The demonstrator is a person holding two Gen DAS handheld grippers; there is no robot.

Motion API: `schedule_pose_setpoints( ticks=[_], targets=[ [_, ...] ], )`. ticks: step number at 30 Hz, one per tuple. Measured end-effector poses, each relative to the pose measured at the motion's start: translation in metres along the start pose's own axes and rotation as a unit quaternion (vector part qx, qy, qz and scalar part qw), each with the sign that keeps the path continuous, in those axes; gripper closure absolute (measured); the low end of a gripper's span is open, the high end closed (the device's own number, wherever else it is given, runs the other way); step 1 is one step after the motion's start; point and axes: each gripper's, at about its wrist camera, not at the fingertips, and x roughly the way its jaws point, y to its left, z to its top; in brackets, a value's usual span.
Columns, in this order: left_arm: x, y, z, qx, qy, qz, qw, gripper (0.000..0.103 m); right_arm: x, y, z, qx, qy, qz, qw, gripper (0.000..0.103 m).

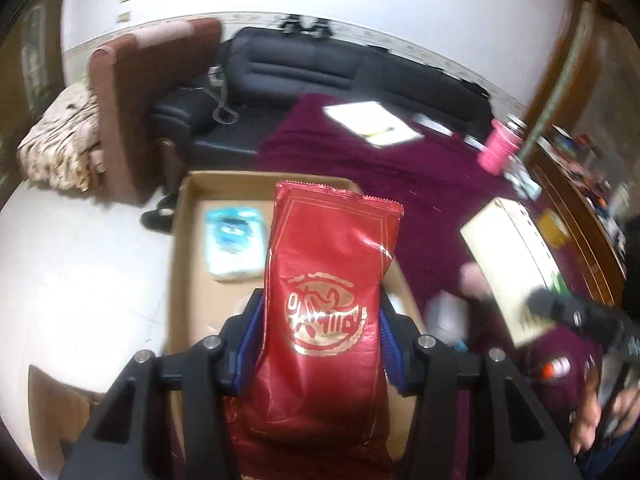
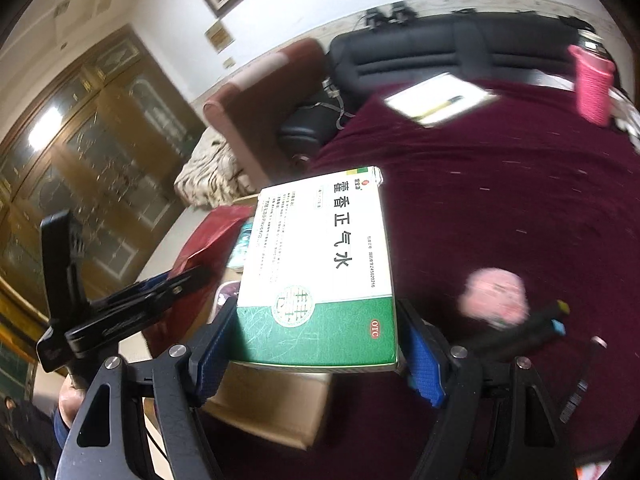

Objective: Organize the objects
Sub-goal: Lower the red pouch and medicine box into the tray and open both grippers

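My left gripper (image 1: 320,320) is shut on a red foil pouch (image 1: 328,280) with a gold emblem, held upright above an open cardboard box (image 1: 188,240). A white and blue tissue pack (image 1: 234,244) lies inside the box. My right gripper (image 2: 316,344) is shut on a white and green medicine box (image 2: 320,264) with Chinese print, held over the box's right edge and the maroon tablecloth (image 2: 500,200). The medicine box (image 1: 516,264) and the right gripper (image 1: 568,312) also show in the left wrist view. The left gripper (image 2: 132,304) and pouch (image 2: 208,240) show in the right wrist view.
On the maroon cloth lie a white notepad with a pen (image 1: 372,124), a pink cup (image 1: 500,148), a pink round object (image 2: 494,296) and markers (image 2: 532,328). A black sofa (image 1: 320,68) and brown armchair (image 1: 140,92) stand beyond. A wooden cabinet (image 2: 80,160) is at left.
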Motion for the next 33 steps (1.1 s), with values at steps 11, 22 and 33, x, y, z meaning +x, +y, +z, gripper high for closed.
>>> schedule_pose_setpoints(
  ticks=[11,22,33],
  targets=[
    [0.056,0.056,0.028,-0.059,0.028,0.027,0.9975,0.052,0.086,0.03,0.024,-0.006,0.039,-0.016,0.999,0.022],
    [0.073,0.074,0.022,-0.081,0.026,0.013,0.9963,0.051,0.111,0.042,0.029,-0.028,0.049,-0.037,0.998,0.021],
    [0.051,0.073,0.026,-0.087,-0.006,0.002,0.9962,0.047,0.093,0.037,0.031,-0.014,0.067,-0.001,0.998,0.016]
  ],
)
